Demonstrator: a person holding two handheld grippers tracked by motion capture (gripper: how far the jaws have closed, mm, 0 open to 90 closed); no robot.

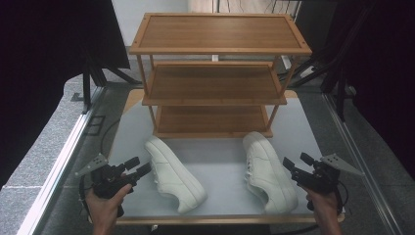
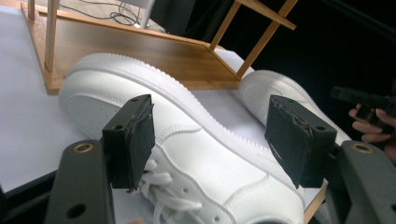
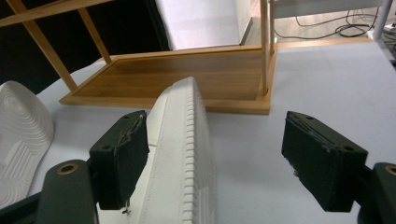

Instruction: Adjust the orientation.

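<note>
Though beside sneakers, shelf bare

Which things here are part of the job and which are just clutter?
In the job: left shoe, right shoe, wooden rack, left gripper, right gripper, both open.
Lying about: cables on the floor behind the rack.

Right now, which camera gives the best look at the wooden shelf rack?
The high view: the whole wooden shelf rack shows, all three tiers. The left gripper view and the right gripper view catch just its bottom tier and some posts behind the shoes.
</note>
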